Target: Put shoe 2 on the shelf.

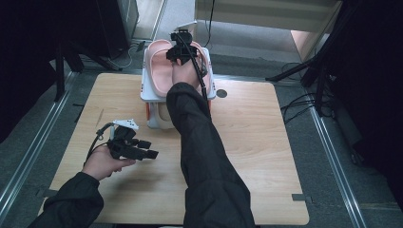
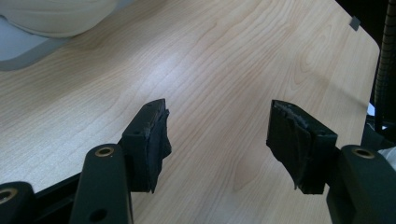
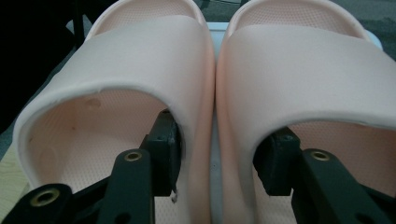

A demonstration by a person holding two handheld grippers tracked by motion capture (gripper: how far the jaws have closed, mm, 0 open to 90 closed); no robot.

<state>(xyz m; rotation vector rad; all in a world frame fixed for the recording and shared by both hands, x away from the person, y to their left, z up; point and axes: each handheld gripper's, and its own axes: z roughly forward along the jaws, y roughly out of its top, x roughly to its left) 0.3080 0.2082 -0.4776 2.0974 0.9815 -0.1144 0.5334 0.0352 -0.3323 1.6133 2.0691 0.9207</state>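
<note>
slippers: two soft pink foam slide sandals [image 1: 164,66] are being kept side by side on the white two-tier rack [image 1: 146,90] at the table's far edge
right claw [image 3: 219,158]: one jaw is being poked inside each slipper, inner walls between, not squeezed
left claw [image 2: 219,140]: being held wide, empty, over the light wooden table [image 2: 210,56]
risk: a slipper probably gets dragged off the rack if a jaw snags during pull-out

Wide bare worktop [image 1: 247,142] on the near and right side, nothing lying there, plenty of room to sweep a hand across. The left hand-held gripper [image 1: 151,148] hangs over that bare wood, jaws spread with only wood grain between them. Middle lane is blocked: the right sleeve [image 1: 204,156] runs from the near edge up to the rack [image 1: 146,90] at the far edge. Up there it is tight. The two slippers [image 3: 215,93] sit side by side, touching, and the right hand-held gripper [image 3: 219,163] has one jaw inside each, their inner walls between the jaws. Dark stands [image 1: 313,71] crowd the floor beyond the right edge.
</note>
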